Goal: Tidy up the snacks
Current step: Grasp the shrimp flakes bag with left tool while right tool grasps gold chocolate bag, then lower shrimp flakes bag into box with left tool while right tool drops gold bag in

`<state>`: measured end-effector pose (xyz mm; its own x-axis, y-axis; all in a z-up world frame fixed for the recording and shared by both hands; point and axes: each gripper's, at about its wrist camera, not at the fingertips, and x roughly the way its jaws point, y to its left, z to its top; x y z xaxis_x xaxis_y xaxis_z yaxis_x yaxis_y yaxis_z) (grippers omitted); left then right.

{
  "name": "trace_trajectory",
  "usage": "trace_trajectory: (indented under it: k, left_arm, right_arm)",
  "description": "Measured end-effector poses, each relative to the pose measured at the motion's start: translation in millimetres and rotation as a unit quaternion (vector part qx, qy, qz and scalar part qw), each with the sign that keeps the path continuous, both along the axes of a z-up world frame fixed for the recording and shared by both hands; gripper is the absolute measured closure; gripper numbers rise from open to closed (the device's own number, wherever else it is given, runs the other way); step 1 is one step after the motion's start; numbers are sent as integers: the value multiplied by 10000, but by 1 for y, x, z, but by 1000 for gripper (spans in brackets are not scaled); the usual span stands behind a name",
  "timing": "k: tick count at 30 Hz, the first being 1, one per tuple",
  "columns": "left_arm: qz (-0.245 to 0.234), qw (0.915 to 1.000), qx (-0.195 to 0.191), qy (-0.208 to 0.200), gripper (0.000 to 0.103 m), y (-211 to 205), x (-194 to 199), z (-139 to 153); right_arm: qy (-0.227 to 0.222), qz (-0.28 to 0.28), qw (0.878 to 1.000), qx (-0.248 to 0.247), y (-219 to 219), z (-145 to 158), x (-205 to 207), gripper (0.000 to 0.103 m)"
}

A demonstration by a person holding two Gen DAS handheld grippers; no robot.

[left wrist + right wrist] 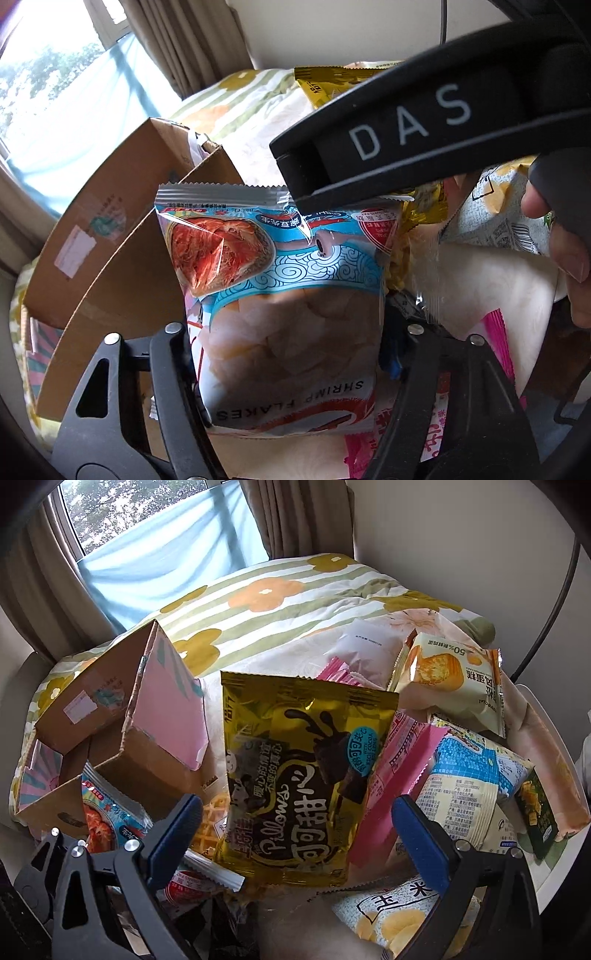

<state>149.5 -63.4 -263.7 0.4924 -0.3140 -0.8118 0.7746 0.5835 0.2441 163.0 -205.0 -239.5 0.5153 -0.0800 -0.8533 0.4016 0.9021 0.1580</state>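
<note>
My left gripper (288, 373) clamps the shrimp flakes bag (284, 314), right gripper (295, 834) wide around the gold Pillows bag (299, 775); lower shrimp bag squarely into cardboard box (122, 258).

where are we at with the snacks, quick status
Left gripper shut on shrimp flakes bag. Right gripper open around gold pillows bag. Cardboard box open beside them, loose packets crowd the right.

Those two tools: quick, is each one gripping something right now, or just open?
Left tool: closed on the shrimp flakes bag.
Right tool: open around the gold cocoa snack bag, pads not touching it.
</note>
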Motion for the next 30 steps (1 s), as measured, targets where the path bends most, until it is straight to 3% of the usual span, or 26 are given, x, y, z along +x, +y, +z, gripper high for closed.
trace_trajectory:
  k: [3, 7, 11, 21, 30]
  left_arm:
    - [-69, 10000, 6, -16, 46, 1, 0, 1]
    - [-64, 9999, 45, -64, 49, 3, 2, 1]
    - [22, 10000, -8, -27, 51, 6, 1, 7]
    - [324, 9992, -223, -31, 52, 17, 14, 38]
    - [1084, 9907, -821, 61, 53, 48, 30, 102]
  right_arm:
    - [17, -40, 10000, -1, 0, -1, 1, 8]
    - [120, 3, 9999, -3, 2, -7, 5, 32]
    - [111, -18, 9999, 4, 3, -7, 4, 39]
    - [3, 136, 9999, -11, 4, 16, 3, 45]
    - [-195, 562, 9981, -156, 19, 74, 4, 46]
